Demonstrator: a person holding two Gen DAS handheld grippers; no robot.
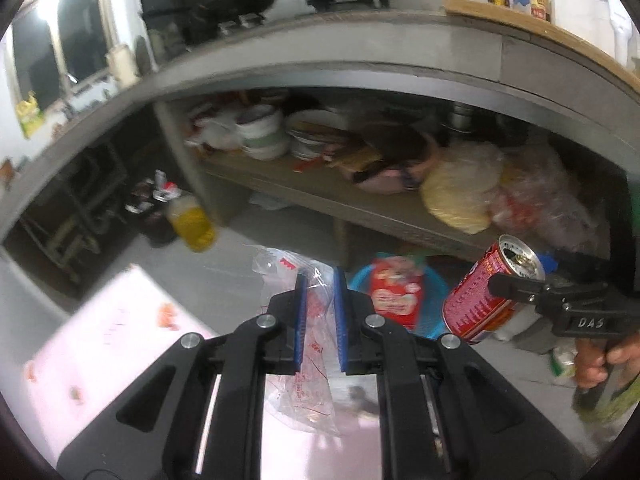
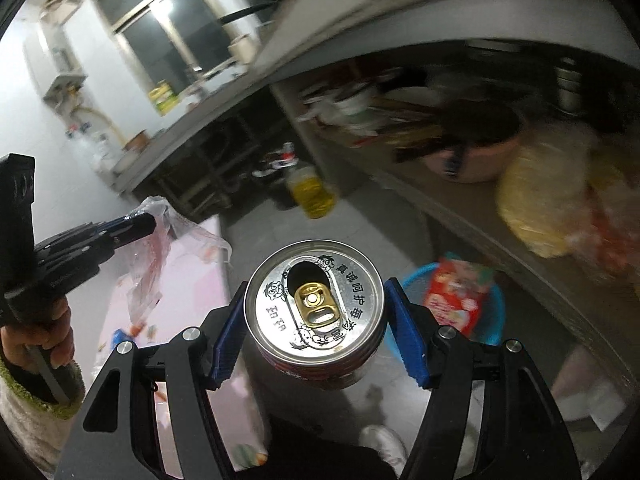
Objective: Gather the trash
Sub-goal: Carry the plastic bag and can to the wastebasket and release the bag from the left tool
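Your left gripper (image 1: 320, 320) is nearly closed, its blue pads pinching a crumpled clear plastic bag (image 1: 310, 344) with red print; the bag hangs out above and below the pads, over a pink-covered surface (image 1: 104, 344). Your right gripper (image 2: 316, 320) stands fairly wide, clamped on the sides of a red drink can (image 2: 316, 304); the can's top faces the camera, already opened, gold tab lying flat. From the left wrist view the can tilts, held up near the shelf edge. On the floor beyond sits a blue basket (image 2: 494, 312) holding a red printed packet (image 2: 456, 292); its other contents are blurred. The shelf (image 1: 312, 196) under the bench (image 1: 320, 68) carries stacked bowls (image 1: 264, 136) and bulging plastic bags (image 1: 464, 188), smeared by motion. A yellow oil bottle (image 1: 194, 220) stands on the floor.
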